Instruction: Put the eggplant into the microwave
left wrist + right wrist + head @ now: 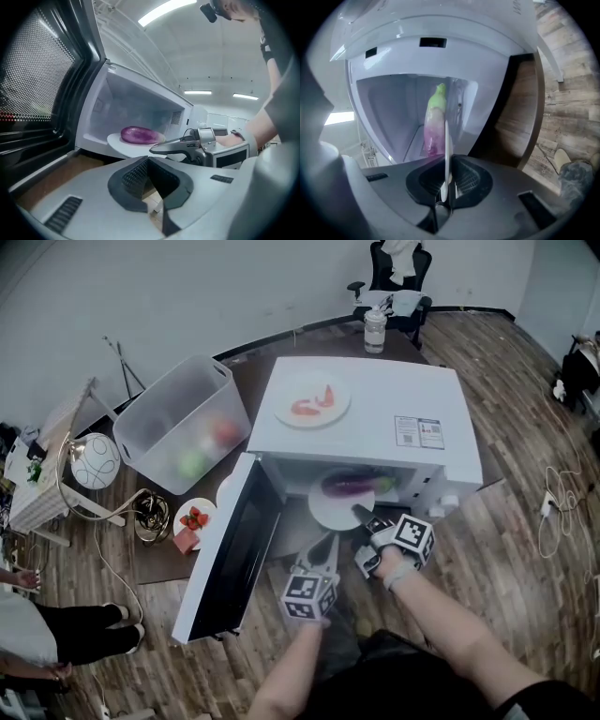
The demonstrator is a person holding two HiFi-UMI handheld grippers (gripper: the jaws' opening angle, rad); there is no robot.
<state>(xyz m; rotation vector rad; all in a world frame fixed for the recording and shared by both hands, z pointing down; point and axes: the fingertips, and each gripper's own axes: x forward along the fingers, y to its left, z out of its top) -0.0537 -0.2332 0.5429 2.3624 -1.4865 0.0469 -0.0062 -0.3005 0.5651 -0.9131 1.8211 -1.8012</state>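
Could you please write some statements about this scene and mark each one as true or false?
1. The microwave door is open. True.
2. The eggplant lies on the bare microwave floor. False: it lies on a white plate.
3. The right gripper is shut on that plate's rim. True.
4. The left gripper holds the eggplant. False: it is shut and empty.
5. Nothing stands on top of the microwave. False: a plate with red food stands there.

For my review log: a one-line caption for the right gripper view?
Right gripper shut on a white plate bearing the eggplant, facing the open microwave.
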